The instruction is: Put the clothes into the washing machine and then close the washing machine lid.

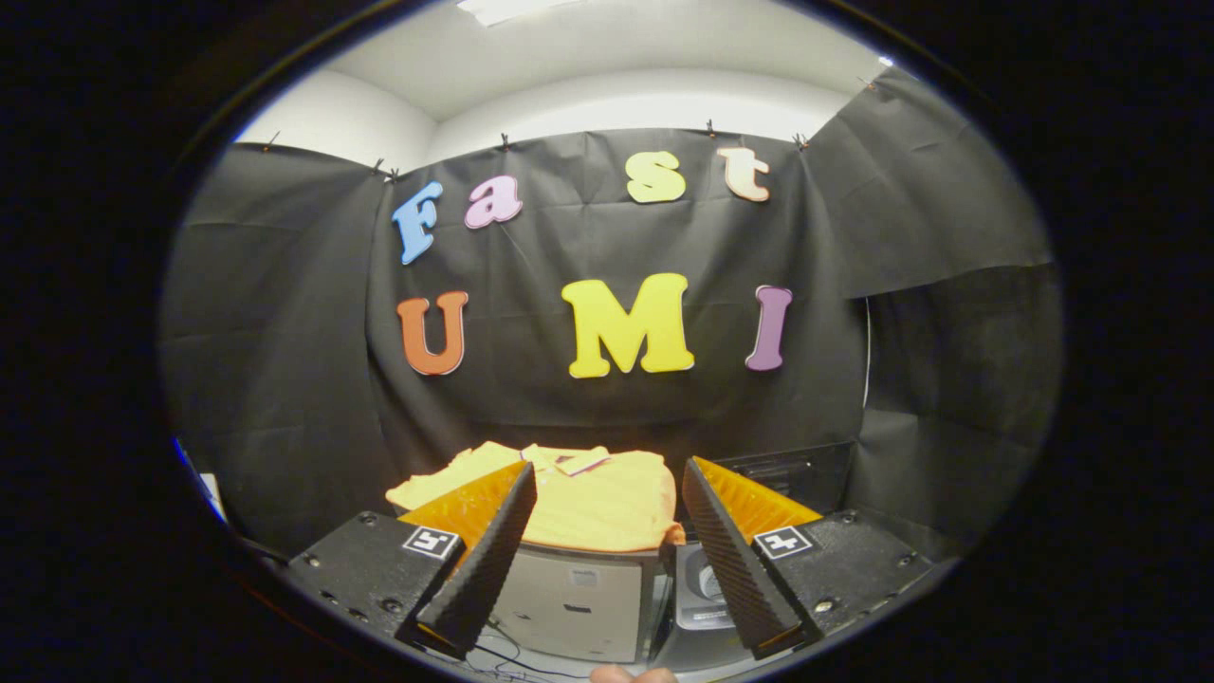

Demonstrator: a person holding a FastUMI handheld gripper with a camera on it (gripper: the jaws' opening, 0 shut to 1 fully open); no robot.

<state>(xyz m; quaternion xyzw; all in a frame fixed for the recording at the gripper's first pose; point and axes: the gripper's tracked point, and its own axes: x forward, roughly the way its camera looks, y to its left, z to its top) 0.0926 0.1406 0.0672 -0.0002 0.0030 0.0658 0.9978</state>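
Orange shirt (588,498), one, lies beyond the open, empty tongs (607,569).

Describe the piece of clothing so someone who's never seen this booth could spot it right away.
Start at the black cloth wall, then look down to the pale grey box below it. The yellow-orange garment lies folded on top of that box, just beyond the open gripper. It is the one soft, bright thing among grey and black hardware.

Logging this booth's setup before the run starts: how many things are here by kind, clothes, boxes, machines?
Folded orange-yellow cloth garment lying on the box: 1
Grey box-shaped unit under it: 1
Small grey machine beside the box: 1
Open two-finger gripper, holding nothing: 1
Total: 4
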